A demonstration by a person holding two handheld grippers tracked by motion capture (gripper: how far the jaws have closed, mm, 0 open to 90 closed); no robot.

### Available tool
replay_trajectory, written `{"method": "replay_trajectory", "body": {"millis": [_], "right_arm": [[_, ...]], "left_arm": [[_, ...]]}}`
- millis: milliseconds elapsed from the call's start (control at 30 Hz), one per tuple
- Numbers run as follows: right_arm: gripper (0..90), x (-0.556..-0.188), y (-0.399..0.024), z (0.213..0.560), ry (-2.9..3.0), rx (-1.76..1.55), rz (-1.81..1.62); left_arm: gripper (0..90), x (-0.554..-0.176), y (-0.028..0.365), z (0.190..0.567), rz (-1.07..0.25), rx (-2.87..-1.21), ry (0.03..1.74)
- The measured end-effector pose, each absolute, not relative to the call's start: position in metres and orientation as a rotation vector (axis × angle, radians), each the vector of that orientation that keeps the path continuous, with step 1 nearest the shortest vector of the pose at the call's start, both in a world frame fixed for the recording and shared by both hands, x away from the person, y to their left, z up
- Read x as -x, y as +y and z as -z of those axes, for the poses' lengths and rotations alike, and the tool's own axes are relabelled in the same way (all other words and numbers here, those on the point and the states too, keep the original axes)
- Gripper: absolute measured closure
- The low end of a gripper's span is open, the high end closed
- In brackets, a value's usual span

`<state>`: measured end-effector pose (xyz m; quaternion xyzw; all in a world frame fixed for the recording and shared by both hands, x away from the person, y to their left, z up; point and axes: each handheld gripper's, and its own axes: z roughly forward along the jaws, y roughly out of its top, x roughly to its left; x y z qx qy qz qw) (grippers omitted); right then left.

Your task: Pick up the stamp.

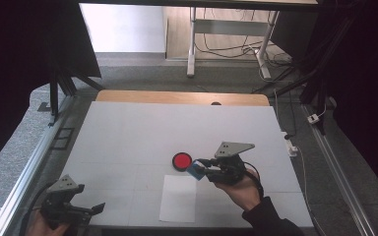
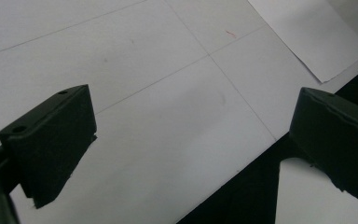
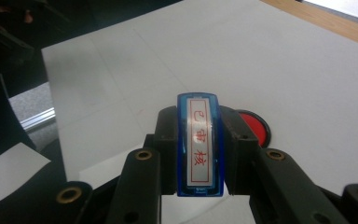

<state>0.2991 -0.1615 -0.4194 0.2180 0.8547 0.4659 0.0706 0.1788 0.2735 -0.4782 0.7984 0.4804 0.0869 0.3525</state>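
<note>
Stamping job, partway through as judged from the layout.

Item 1: stamp (image 3: 200, 144), blue, narrow, with a white label bearing red characters. Clamped between the two black jaws of the right gripper (image 1: 200, 169), one pad pressed on each long side; its labelled face points back at that gripper's camera, and its far end sticks out a little past the jaw tips. In the high view the stamp (image 1: 195, 170) sits just beside the ink pad, between the pad and the top right corner of the paper; whether it is off the surface cannot be told.

Item 2: ink pad (image 1: 182, 160), round, red with a dark rim, open on the white table (image 1: 128, 132). Partly hidden behind the right jaw in the right gripper view (image 3: 256, 128).

Item 3: paper sheet (image 1: 178, 198), white, blank as far as can be seen, lying near the table's front edge.

Item 4: left gripper (image 1: 96, 208), jaws spread wide with nothing between them, idle over the front left corner.

Status: stamp picked up; the mark on the paper is not yet made. Whether inking is done cannot be told.
</note>
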Motion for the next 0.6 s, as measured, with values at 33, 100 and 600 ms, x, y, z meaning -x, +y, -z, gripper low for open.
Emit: {"method": "replay_trajectory", "body": {"millis": [33,100,600], "right_arm": [[71.3,-0.299,-0.159,0.419,2.574,-0.645,-1.408],[71.3,-0.298,-0.156,0.419,2.578,-0.637,-1.407],[71.3,-0.295,-0.140,0.415,2.599,-0.548,-1.436]], "left_arm": [[0.6,-0.179,0.274,0.478,-0.223,-2.065,1.241],[0.6,-0.179,0.274,0.478,-0.225,-2.063,1.242],[0.6,-0.177,0.273,0.477,-0.227,-2.064,1.222]]}}
